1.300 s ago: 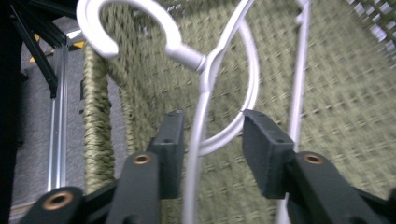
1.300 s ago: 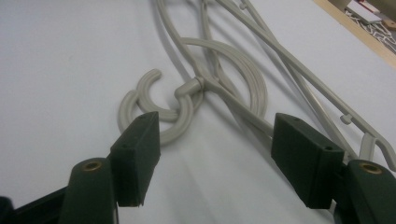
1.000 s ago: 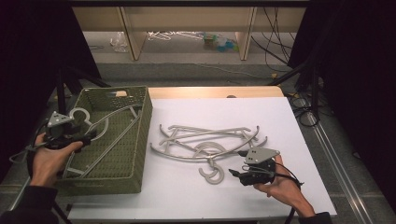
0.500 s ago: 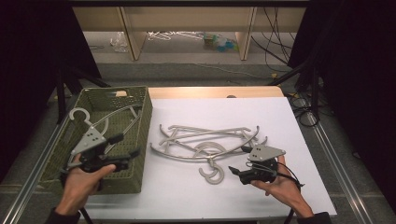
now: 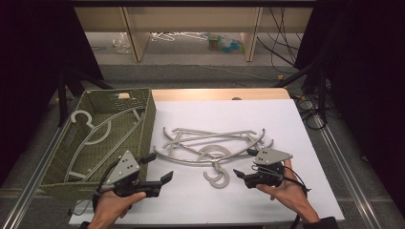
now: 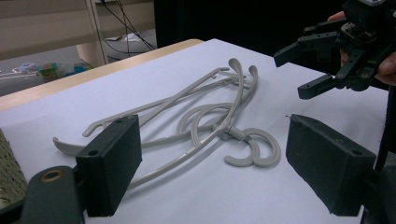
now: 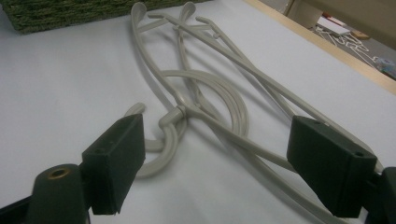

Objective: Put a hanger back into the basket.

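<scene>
- We read no writing on anything.
- Our left gripper [image 5: 160,168] hovers by the table's near edge, beside the green basket [image 5: 148,107]; its jaws have just been opening, nothing between.
- Our right gripper [image 5: 244,164], jaws apart and empty, points at the grey hangers [image 5: 210,143] lying mid-table.

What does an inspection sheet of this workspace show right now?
Surface: white sheet covering a wooden table.
Job's things: pile of grey plastic hangers on the sheet; one grey plastic hanger lying in the green woven basket.
Clutter: nothing seen.
Grippers: left gripper open beside the basket; right gripper open near the pile's hooks; both hold nothing.
Cables: black cable trailing from the right gripper.
Surroundings: wooden shelving, floor litter, dark stands.
</scene>
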`<state>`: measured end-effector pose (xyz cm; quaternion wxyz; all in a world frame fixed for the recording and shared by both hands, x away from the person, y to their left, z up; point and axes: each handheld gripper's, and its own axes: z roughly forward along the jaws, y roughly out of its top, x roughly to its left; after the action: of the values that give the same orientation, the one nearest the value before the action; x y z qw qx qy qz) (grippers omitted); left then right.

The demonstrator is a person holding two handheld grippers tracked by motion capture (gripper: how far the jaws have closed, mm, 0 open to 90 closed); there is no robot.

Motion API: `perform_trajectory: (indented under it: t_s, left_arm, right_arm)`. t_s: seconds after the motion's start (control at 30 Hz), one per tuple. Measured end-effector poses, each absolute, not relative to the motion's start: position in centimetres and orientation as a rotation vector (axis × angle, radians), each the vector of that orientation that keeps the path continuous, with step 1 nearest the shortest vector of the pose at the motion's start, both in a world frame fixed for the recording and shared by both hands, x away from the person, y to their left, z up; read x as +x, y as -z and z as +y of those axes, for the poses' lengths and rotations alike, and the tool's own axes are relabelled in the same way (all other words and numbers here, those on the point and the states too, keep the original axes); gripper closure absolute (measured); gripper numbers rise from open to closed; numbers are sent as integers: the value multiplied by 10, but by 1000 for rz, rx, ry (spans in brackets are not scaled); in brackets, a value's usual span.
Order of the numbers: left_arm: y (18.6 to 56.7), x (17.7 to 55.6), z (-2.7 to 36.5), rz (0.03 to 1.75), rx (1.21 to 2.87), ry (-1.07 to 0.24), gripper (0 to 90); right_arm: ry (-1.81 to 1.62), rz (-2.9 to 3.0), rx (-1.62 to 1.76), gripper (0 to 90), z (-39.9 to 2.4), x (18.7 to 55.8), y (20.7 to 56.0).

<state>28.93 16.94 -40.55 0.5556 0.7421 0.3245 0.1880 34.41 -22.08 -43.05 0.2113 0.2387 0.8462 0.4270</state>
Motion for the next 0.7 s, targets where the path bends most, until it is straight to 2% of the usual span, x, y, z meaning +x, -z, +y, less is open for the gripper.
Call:
perform_trajectory:
  t_s: [0.33,0.7]
  left_arm:
    - [417,275,154,735,1786,-480,172]
    - [421,269,150,699,1826,-480,172]
  right_arm:
    - [-1162,2344,674,194,-225,349,432]
    - [-1094,2401,611,179,-226,376,440]
